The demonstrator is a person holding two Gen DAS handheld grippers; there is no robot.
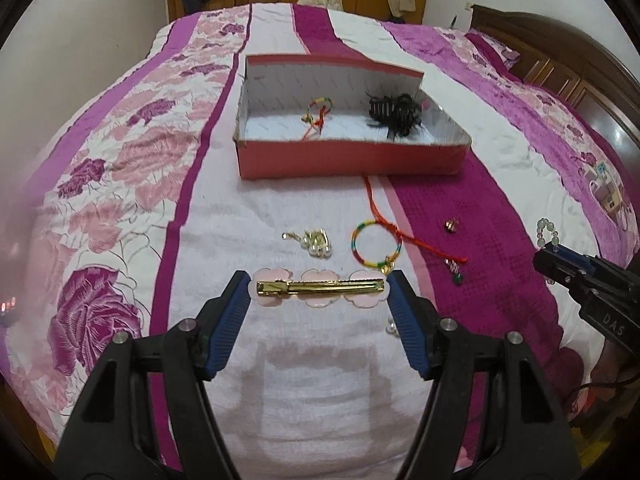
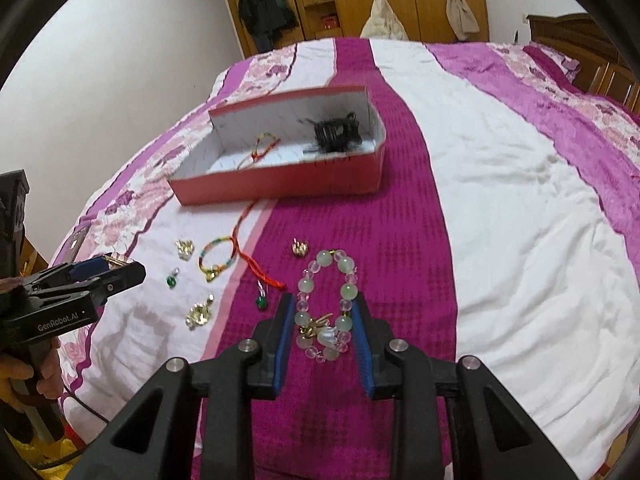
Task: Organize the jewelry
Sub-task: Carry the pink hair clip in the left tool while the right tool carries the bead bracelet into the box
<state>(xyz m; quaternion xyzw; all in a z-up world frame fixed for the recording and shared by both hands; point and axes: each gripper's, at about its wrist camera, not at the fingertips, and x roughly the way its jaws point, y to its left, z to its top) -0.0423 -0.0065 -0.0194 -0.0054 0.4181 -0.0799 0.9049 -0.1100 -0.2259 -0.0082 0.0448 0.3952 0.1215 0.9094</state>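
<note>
My left gripper (image 1: 318, 286) is shut lengthwise on a gold hair clip (image 1: 320, 286) with pink flower shapes, held a little above the bedspread. In the right wrist view the left gripper (image 2: 120, 268) shows at the left edge. My right gripper (image 2: 322, 316) is shut on a bracelet of pale green and clear beads (image 2: 326, 308). From the left wrist view, the bead bracelet (image 1: 548, 230) sticks up out of the right gripper (image 1: 546, 264). Beyond both stands an open red box (image 1: 352, 156) holding a cord bracelet (image 1: 318, 114) and a black hair claw (image 1: 394, 114).
Loose pieces lie on the bed in front of the box: a rainbow cord bracelet (image 1: 376, 246) with a red string, a gold pendant (image 1: 316, 242), a small gold earring (image 1: 451, 225), green drop earrings (image 2: 261, 300) and a gold brooch (image 2: 200, 314). A wardrobe stands behind the bed.
</note>
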